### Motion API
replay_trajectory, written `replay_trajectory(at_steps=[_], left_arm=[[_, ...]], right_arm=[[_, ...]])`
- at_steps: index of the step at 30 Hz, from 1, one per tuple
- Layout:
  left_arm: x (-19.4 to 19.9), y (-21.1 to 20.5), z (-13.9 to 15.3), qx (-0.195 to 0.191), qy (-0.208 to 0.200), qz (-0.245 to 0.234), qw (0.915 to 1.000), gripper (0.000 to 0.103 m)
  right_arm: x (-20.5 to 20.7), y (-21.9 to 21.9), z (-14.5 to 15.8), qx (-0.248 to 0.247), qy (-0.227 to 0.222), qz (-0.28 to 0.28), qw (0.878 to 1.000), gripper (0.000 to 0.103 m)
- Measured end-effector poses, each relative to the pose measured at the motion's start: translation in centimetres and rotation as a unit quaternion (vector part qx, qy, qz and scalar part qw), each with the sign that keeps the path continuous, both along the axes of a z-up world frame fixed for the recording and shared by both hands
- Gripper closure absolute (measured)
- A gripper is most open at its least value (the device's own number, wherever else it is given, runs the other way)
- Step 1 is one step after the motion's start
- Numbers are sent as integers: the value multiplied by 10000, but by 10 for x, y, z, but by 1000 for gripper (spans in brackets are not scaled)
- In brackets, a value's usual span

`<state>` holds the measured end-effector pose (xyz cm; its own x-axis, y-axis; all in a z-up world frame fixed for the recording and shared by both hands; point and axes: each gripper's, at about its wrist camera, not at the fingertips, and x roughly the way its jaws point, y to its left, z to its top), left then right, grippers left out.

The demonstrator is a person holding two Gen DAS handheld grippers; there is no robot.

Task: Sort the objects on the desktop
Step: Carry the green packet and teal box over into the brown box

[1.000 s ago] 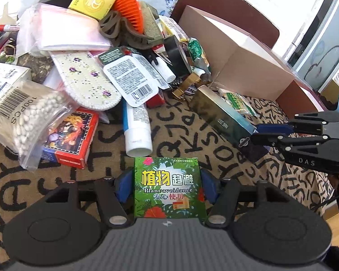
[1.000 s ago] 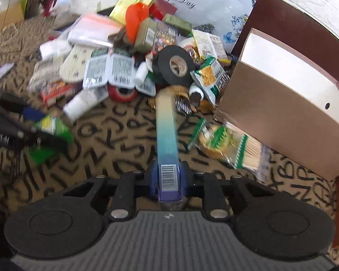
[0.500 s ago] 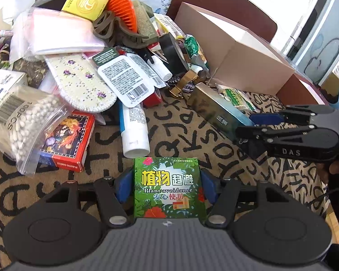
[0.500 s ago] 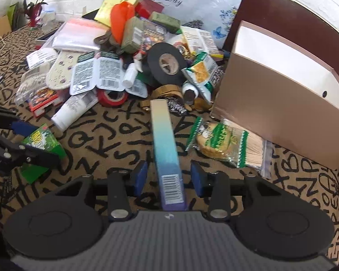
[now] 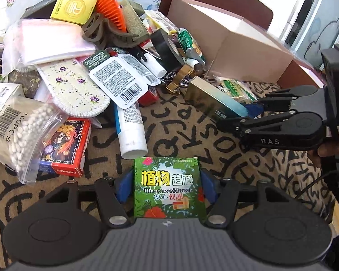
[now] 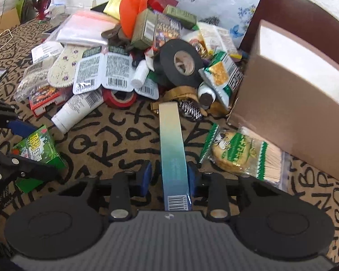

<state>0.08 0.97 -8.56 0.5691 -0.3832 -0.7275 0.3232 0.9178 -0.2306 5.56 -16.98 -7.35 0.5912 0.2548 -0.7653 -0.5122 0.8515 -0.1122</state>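
My left gripper [image 5: 167, 186] is shut on a green "Plant avoidance" box [image 5: 168, 187], held just above the letter-patterned cloth; it also shows in the right wrist view [image 6: 37, 149]. My right gripper [image 6: 169, 176] has its jaws apart around a long gold-to-teal box [image 6: 171, 144]; the right pad touches it, the left pad stands off. The same box lies on the cloth in the left wrist view [image 5: 217, 103], with my right gripper [image 5: 244, 116] at its teal end. A pile of mixed objects [image 5: 115, 67] lies behind.
An open brown cardboard box [image 6: 291, 103] stands at the right. A snack packet [image 6: 235, 153] lies beside it. Black tape roll [image 6: 180, 63], red tape roll [image 6: 118, 98], white tube [image 5: 131, 131], card box [image 5: 63, 146] and cotton-swab bag [image 5: 22, 126] crowd the pile's front edge.
My right gripper went from shut on the long box to open around it, and the box now rests on the cloth. The left gripper keeps its hold on the green box.
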Motion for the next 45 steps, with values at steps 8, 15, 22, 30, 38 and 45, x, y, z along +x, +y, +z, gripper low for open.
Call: replay_trajectory(at_steps=[8,15,22,30,38,45], left_arm=[[-2,4,19,-125,-189,-42,9997,39],[12,6,59,-485,-521,-145,9974,39],[59,-27,110,-1099,-1023,-247,9883,39],[142,-103,148,-1359,-1164,-306,9834,39],[217,-140,125,-997,-985,427,9892,39],[260,-157,114,-540,-1002,516,9922,39]], right_arm=[[0,-9,2,345,179,70,9992,83],[-10,-38,33,1310,127,-28,9913,83],[-4,-85,91,1659,-719,-581,9818,83],[50,-131,140,1584,-1352,-1421,9677,82],[148,-165,114,1557,-905,-2449,9527,82],[209,-160,73,1426,-77,-2673,9530,82]])
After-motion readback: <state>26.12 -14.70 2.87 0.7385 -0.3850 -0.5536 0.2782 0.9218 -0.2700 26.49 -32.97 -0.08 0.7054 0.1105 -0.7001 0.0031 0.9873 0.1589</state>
